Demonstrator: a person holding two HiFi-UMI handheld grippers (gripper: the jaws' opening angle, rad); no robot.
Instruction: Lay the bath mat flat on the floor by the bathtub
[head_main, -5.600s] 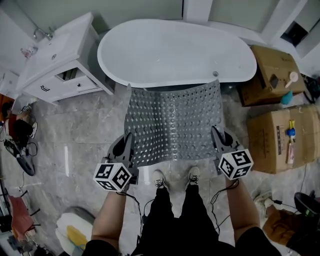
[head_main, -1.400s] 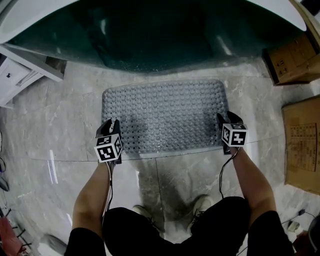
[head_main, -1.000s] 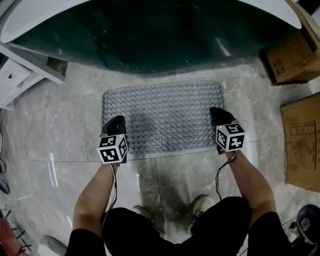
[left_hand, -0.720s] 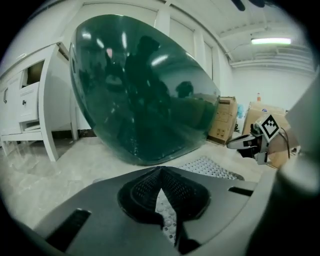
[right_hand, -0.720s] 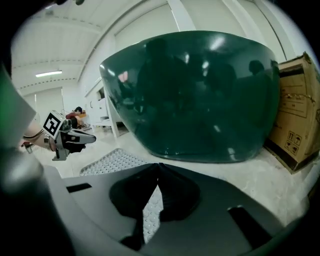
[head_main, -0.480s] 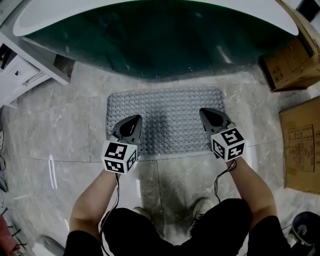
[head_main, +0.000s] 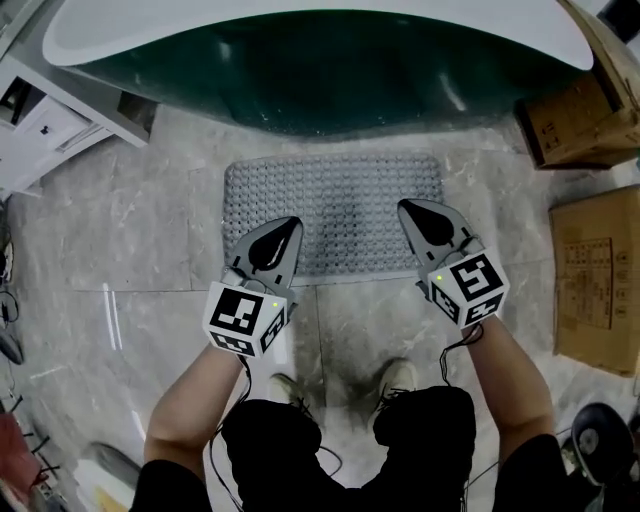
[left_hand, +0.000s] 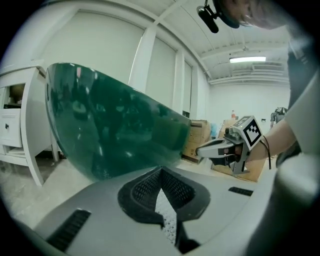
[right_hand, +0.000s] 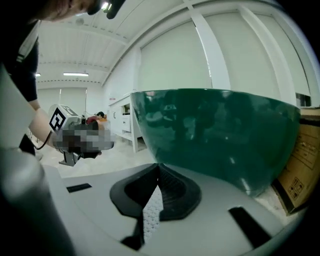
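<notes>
**Well, a flat mat and two idle tongs: what might spoil it**

Both tongs are pressed together at the tips and pinch nothing. The left tongs (head_main: 291, 226) and the right tongs (head_main: 405, 209) hang above the near edge of the bath mat (head_main: 335, 195), one toward each near corner and clear of it. In each gripper view only a sliver of dotted mat shows through the slot behind the closed tips, down on the floor.

The mat lies spread flat on the floor (head_main: 130, 240), its long side parallel to the bathtub (head_main: 320, 75) and just beside its foot. No fold or curled corner is visible. That is how the task sentence wants it.

The risks, as I judge them, all come from disturbing it. A tip that dips and drags across the near edge could ruck the mat or flip a corner. The tile looks polished, so a nudge might send the mat sliding askew or away from the tub. The person's shoes (head_main: 292, 386) stand near that same edge, and a step forward could kick it up.

Little writing can be read. The marker cubes (head_main: 245, 318) carry black-and-white square codes and no letters. A cardboard box (head_main: 590, 270) bears a printed panel too small to make out, and the marks on a box in the right gripper view are no clearer. No brand shows on the mat or the tub.
</notes>
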